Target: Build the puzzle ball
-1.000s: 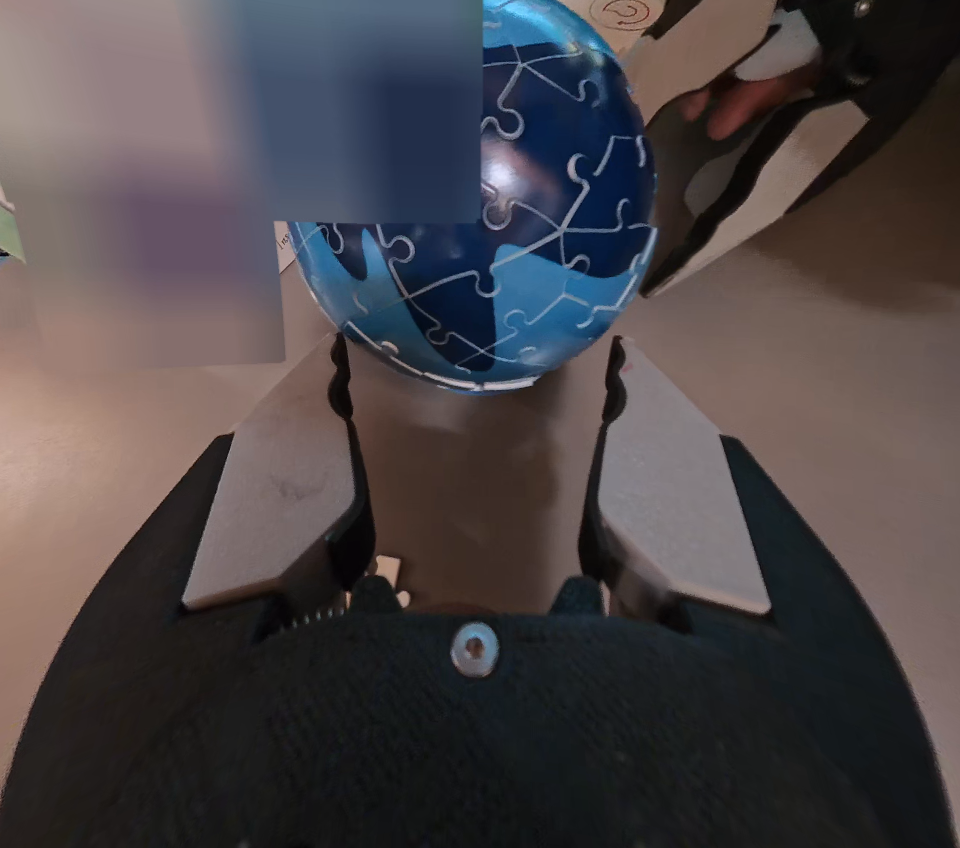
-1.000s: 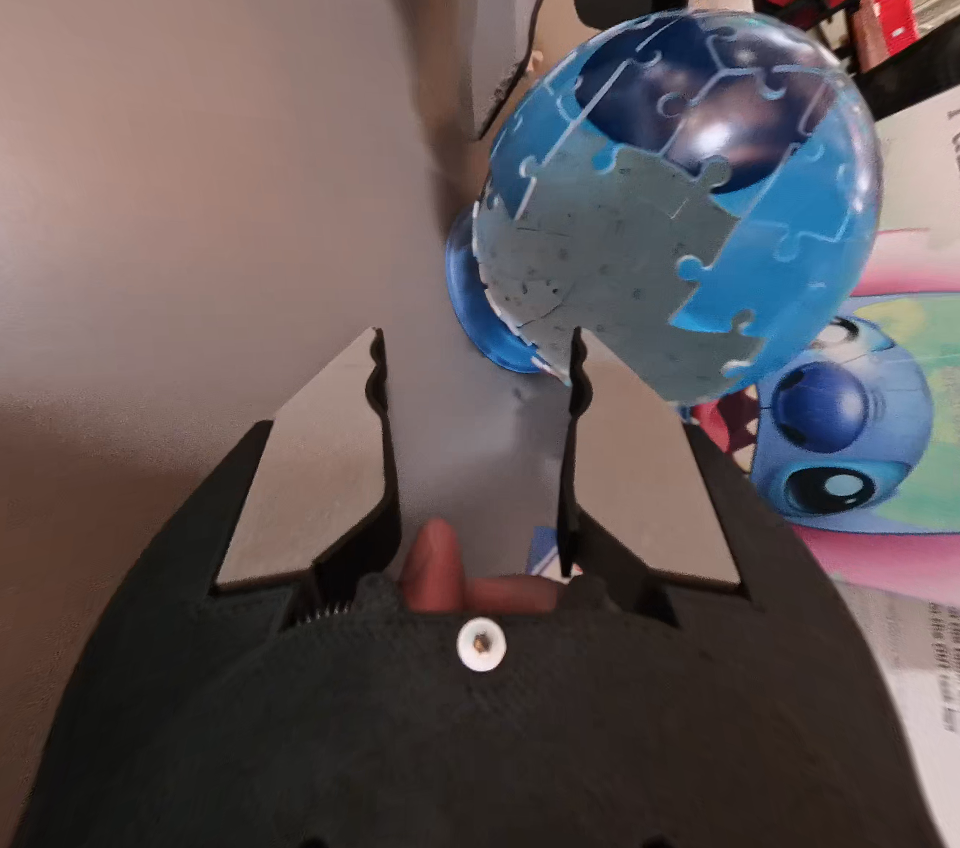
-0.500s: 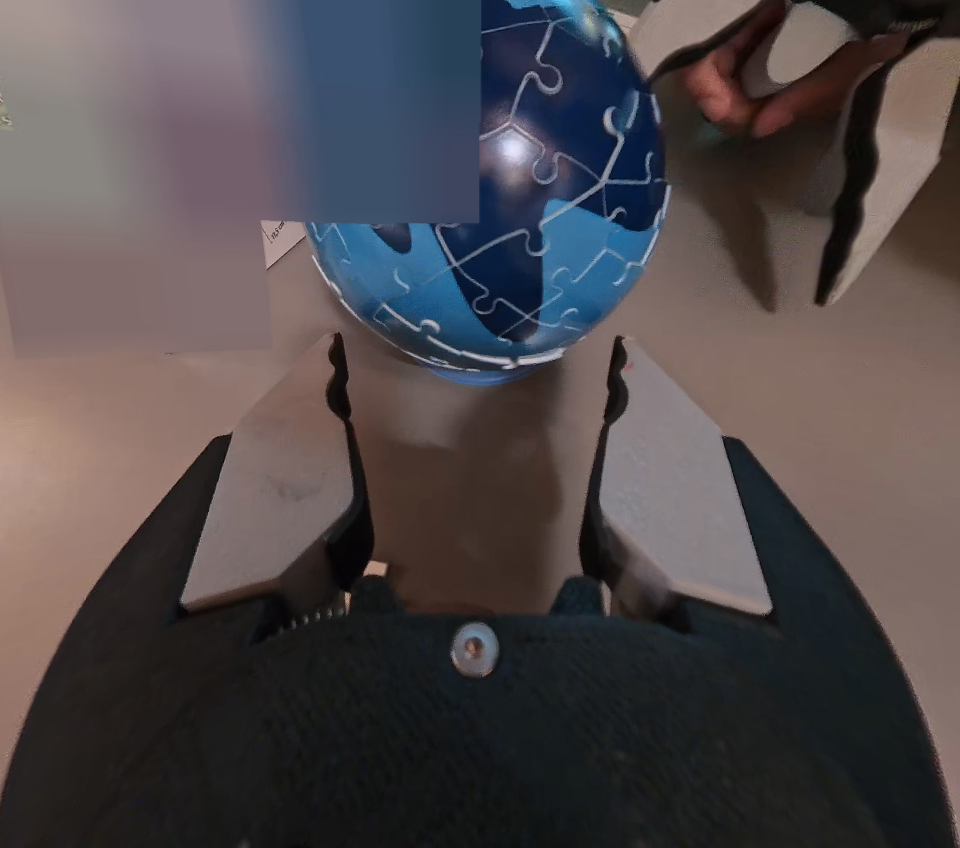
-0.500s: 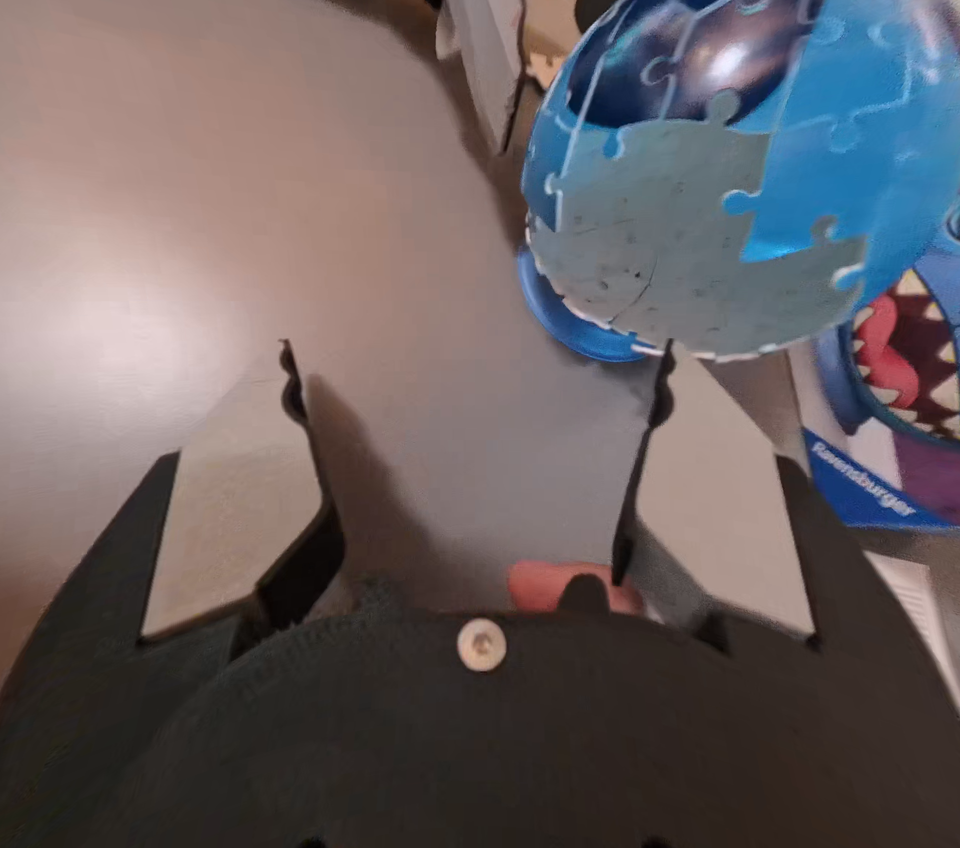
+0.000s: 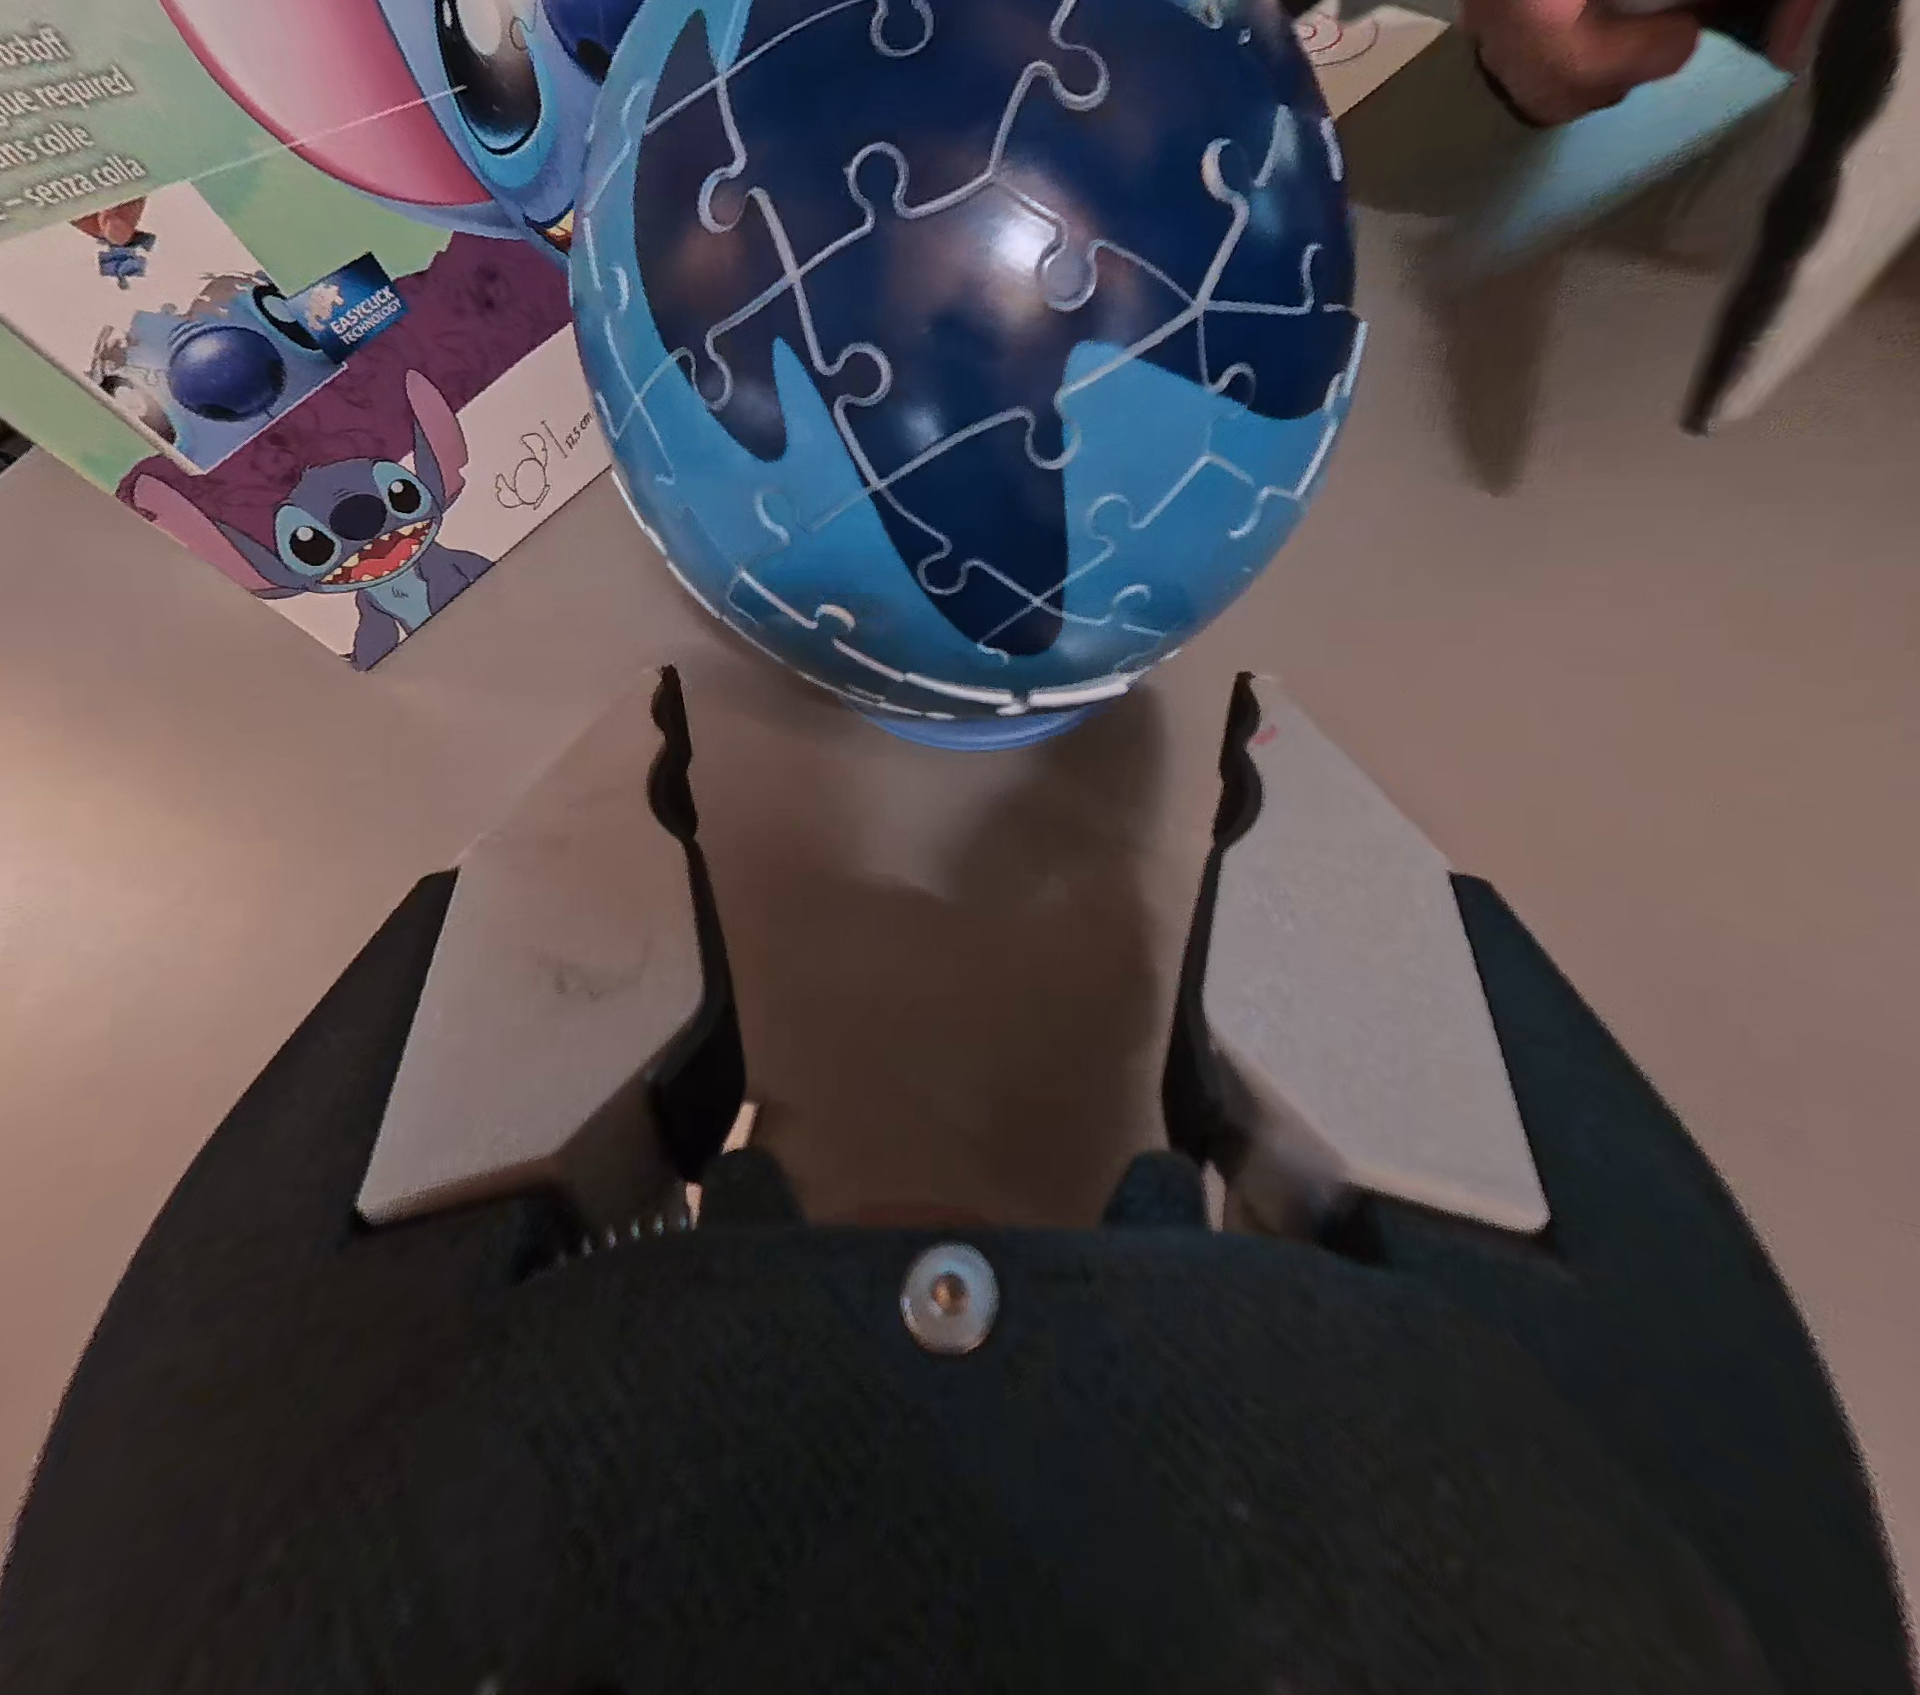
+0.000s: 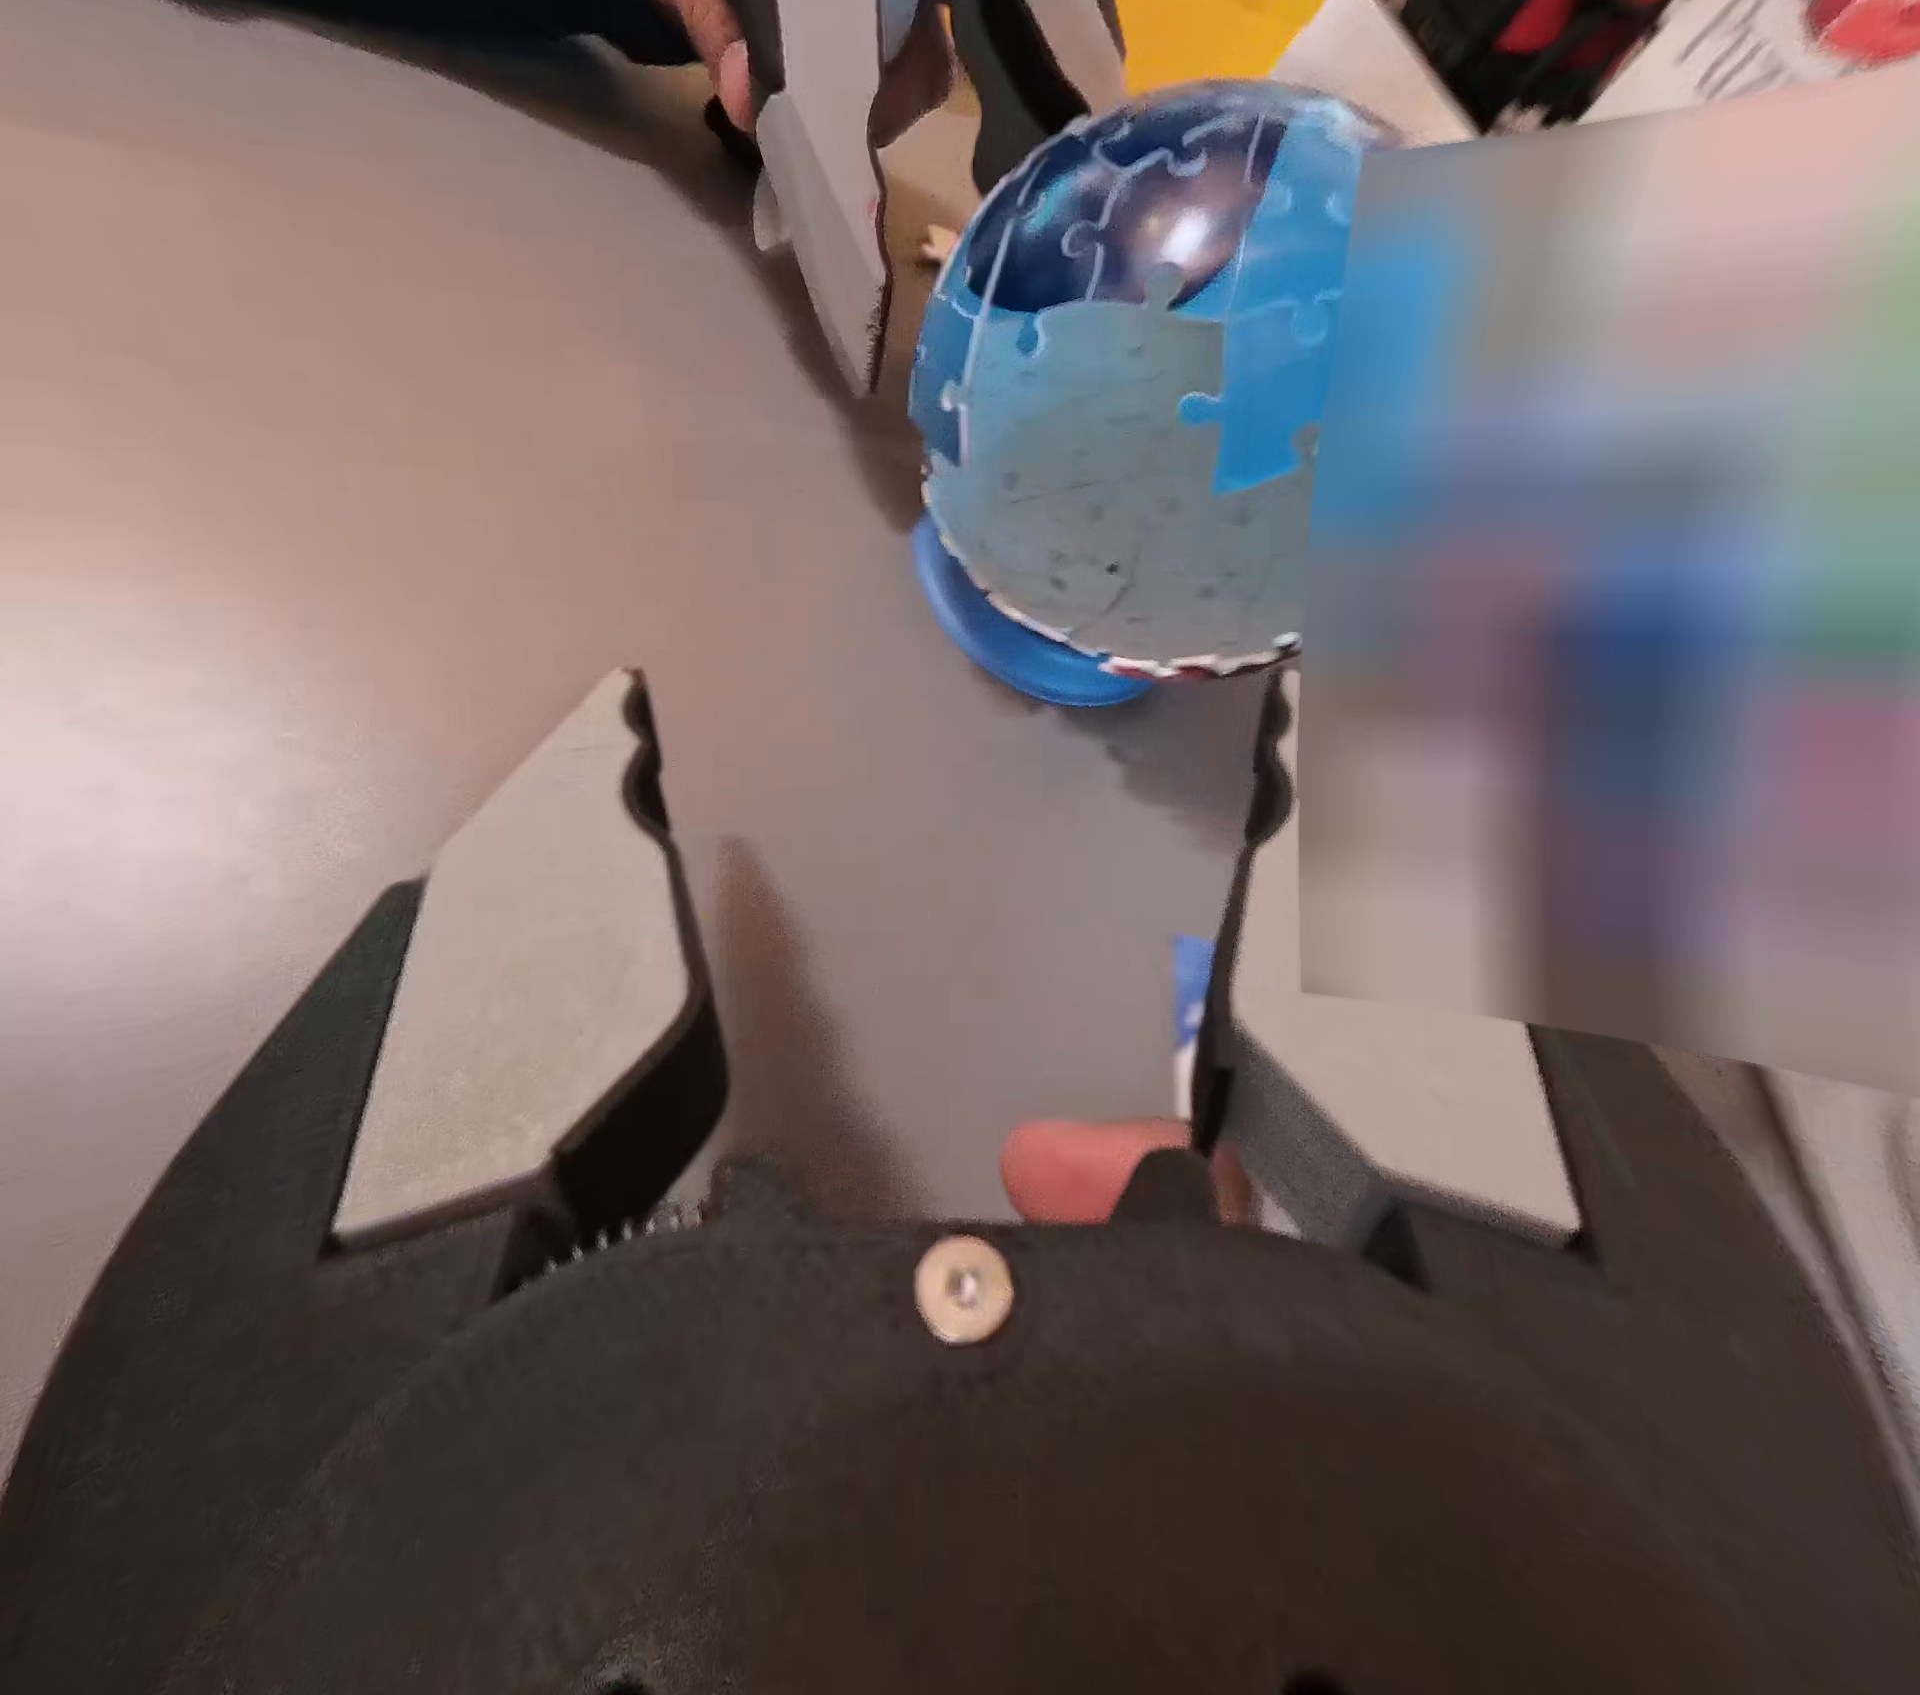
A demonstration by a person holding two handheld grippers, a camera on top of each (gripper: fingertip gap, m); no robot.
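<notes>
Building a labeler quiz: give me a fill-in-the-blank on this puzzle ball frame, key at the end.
1. The puzzle ball sits on a round ____ stand.
2. The left gripper is ____, holding nothing.
3. The right gripper is ____ as well.
4. In the right wrist view, the ball's missing pieces leave a gap that shows ____ inside.

Missing words: blue; open; open; grey

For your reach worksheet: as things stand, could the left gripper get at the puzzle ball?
Probably yes. The left gripper has open, empty jaws, and the puzzle ball sits straight ahead on its blue stand, with only bare table between.
</notes>
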